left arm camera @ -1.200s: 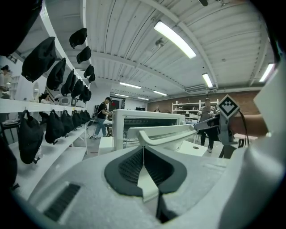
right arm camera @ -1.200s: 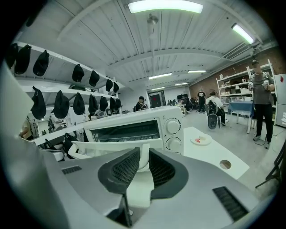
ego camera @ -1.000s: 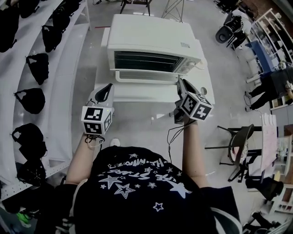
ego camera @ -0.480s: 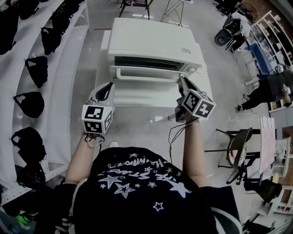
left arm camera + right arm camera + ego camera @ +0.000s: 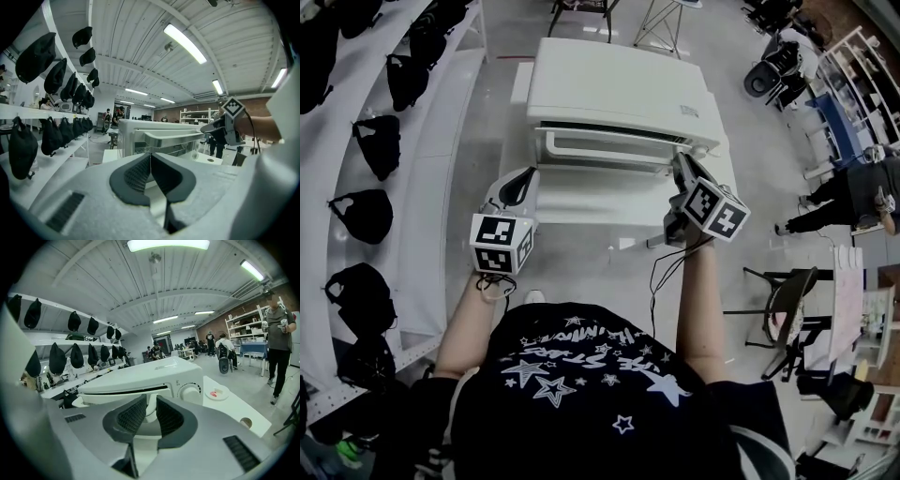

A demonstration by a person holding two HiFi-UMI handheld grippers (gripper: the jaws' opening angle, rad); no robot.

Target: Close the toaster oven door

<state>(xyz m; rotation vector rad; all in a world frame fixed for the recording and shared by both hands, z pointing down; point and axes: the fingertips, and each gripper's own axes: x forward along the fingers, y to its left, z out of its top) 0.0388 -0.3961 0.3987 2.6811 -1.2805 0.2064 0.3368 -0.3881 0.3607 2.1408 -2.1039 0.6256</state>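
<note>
Right hand-held gripper [image 5: 151, 414] grips the door handle [image 5: 96, 400] (toaster oven [image 5: 619, 84] ajar).

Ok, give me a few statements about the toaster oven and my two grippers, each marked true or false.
1. The white toaster oven has its glass door fully shut. False: the door is ajar, with a dark gap along its top.
2. The left hand-held gripper has its jaws together with nothing between them. True.
3. The right hand-held gripper is at the left end of the white door handle. False: it is at the right end, with that end between its jaws.
4. Black items hang on the white shelves to the person's left. True.
</note>
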